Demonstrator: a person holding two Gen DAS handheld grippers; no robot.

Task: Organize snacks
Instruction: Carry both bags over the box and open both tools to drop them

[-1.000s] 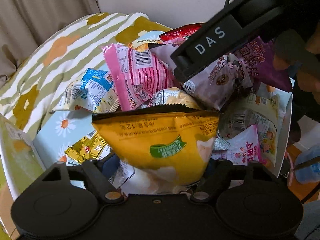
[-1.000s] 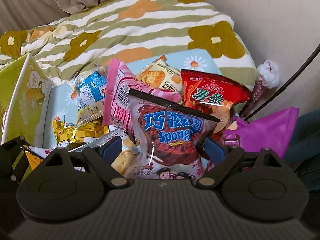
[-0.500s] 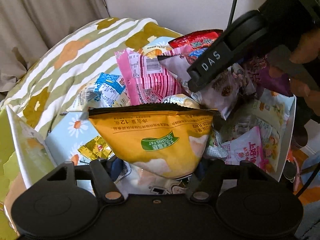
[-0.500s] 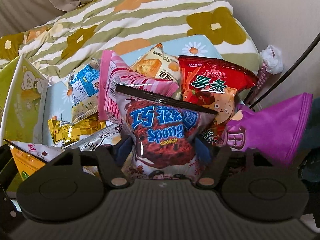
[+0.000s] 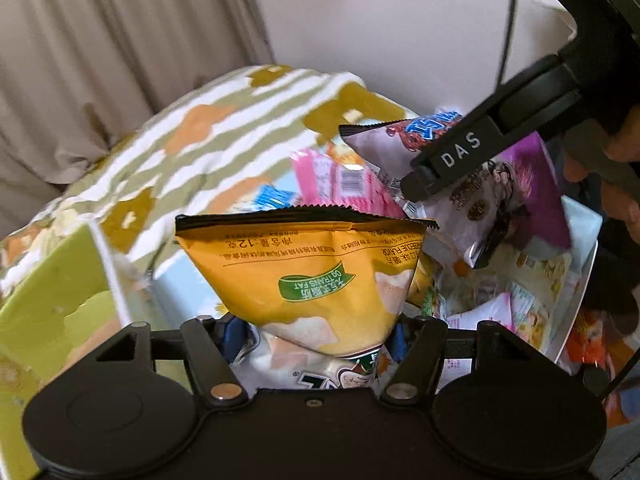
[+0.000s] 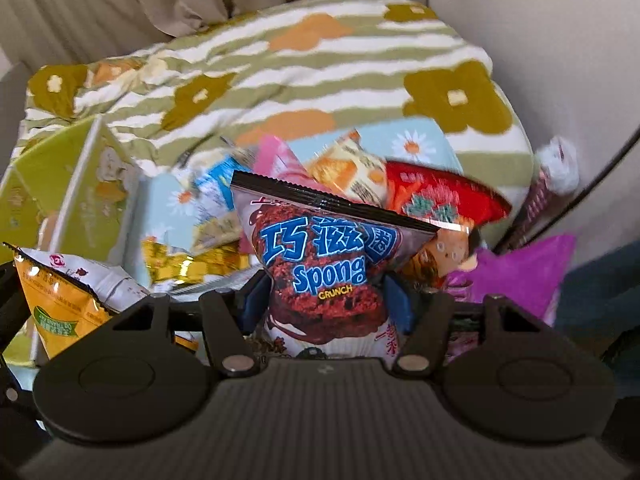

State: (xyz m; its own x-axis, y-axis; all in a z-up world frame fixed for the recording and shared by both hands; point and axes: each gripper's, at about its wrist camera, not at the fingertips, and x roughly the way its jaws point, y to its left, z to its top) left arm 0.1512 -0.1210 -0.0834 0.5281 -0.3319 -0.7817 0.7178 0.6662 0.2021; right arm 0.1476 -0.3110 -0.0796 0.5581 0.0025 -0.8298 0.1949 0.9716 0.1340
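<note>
My left gripper point(image 5: 316, 330) is shut on a yellow snack bag point(image 5: 308, 264) and holds it up above the pile of snacks. My right gripper point(image 6: 326, 306) is shut on a brown "Spong Crunch" bag point(image 6: 320, 264), also lifted. The right gripper shows in the left wrist view point(image 5: 460, 156) at upper right with its bag point(image 5: 472, 200). The yellow bag shows at the lower left of the right wrist view point(image 6: 56, 300). Below lie a pink packet point(image 5: 340, 176), a red bag point(image 6: 436, 200), a purple bag point(image 6: 516, 276) and several other packets.
The snacks lie on a light blue daisy-print tray point(image 6: 412, 140) on a green striped flower blanket point(image 6: 280, 80). A green carton point(image 5: 52, 292) stands at the left. A wall and a black cable point(image 6: 580, 196) are at the right. Curtains hang behind.
Both grippers have risen with their bags, away from the pile. The right gripper has closed tighter on the brown bag. The views have tilted up toward the blanket and curtain.
</note>
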